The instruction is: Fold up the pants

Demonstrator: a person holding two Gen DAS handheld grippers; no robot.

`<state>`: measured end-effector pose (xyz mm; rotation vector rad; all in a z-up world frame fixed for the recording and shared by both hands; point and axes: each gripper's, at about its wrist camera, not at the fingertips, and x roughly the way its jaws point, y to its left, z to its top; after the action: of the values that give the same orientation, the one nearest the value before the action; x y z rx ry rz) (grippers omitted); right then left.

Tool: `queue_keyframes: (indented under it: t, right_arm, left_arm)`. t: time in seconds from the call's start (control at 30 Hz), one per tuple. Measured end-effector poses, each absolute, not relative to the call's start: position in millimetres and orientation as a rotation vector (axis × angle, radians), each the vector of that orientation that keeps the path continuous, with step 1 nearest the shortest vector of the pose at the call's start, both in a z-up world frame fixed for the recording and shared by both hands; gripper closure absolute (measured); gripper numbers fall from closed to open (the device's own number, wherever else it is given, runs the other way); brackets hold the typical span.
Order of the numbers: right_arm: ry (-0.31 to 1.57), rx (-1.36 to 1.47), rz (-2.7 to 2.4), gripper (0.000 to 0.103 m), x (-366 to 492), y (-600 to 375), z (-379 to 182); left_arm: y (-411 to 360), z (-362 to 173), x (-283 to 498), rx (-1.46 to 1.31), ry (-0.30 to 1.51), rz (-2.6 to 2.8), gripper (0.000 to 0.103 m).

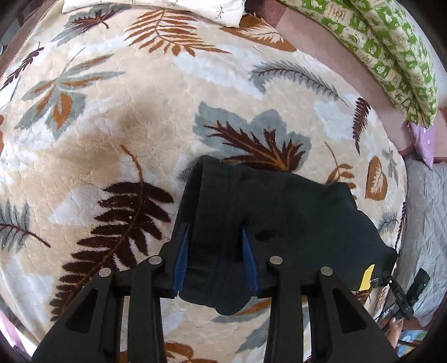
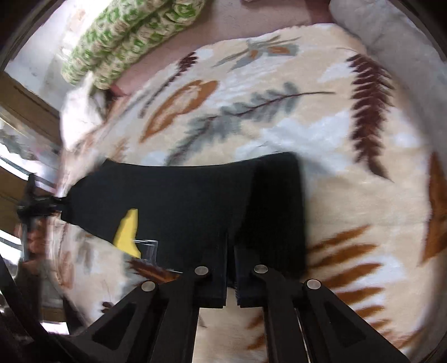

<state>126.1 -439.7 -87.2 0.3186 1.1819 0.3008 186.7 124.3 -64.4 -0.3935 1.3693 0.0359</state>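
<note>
Black pants [image 1: 279,212] hang stretched between my two grippers above a cream blanket with a leaf print [image 1: 111,125]. My left gripper [image 1: 215,231] is shut on a bunched end of the pants; the cloth fills the gap between its blue pads. In the right wrist view the pants [image 2: 173,201] span to the left, and my right gripper [image 2: 230,237] is shut on their near edge. A yellow tag [image 2: 127,231] hangs from the pants; it also shows in the left wrist view [image 1: 366,277]. The right gripper [image 1: 396,287] is seen far right there.
A green patterned quilt roll [image 1: 391,50] lies along the bed's far edge, also in the right wrist view [image 2: 125,36]. A white pillow [image 1: 156,7] lies at the top. A grey quilt [image 1: 427,223] is at the right. The right wrist view is motion-blurred.
</note>
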Motion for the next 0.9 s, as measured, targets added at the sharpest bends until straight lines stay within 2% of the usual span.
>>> queue_keyframes:
  t: [0.07,0.1,0.33,0.47,0.67,0.77,0.83,0.9]
  right_arm:
    - [1.18,0.261,0.263,0.097,126.9,-432.9,-91.6]
    - [1.173,0.25,0.251,0.101,126.7,-430.7,-91.5]
    - [1.166,-0.051,0.155,0.101,125.9,-410.7,-73.6]
    - [1.165,-0.075,0.119,0.101,124.8,-422.4,-60.9]
    - [1.191,0.029,0.098,0.099,126.9,-436.2,-72.8]
    - [1.184,0.064,0.097,0.095,126.9,-436.5,-75.8]
    - [1.185,0.084,0.105,0.086,126.4,-436.8,-75.7]
    - [1.182,0.16,0.129,0.07,126.3,-441.3,-72.6]
  left_arm:
    - [127.3,-66.0,187.4,-0.419,1.377,0.037,0.07]
    - [129.9,-65.8,187.2,-0.433,1.375,0.041,0.07]
    - [136.5,-46.4,177.7,-0.457,1.286,0.069,0.07]
    - [133.9,-55.4,180.6,-0.371,1.3,0.127,0.07]
    - [146.4,-73.9,182.5,-0.425,1.333,0.144,0.07]
    - [154.8,-68.9,182.7,-0.444,1.332,0.153,0.07]
    - [160.1,-64.0,178.7,-0.473,1.339,0.149,0.07]
    - [156.6,-53.5,171.4,-0.479,1.326,0.122,0.07]
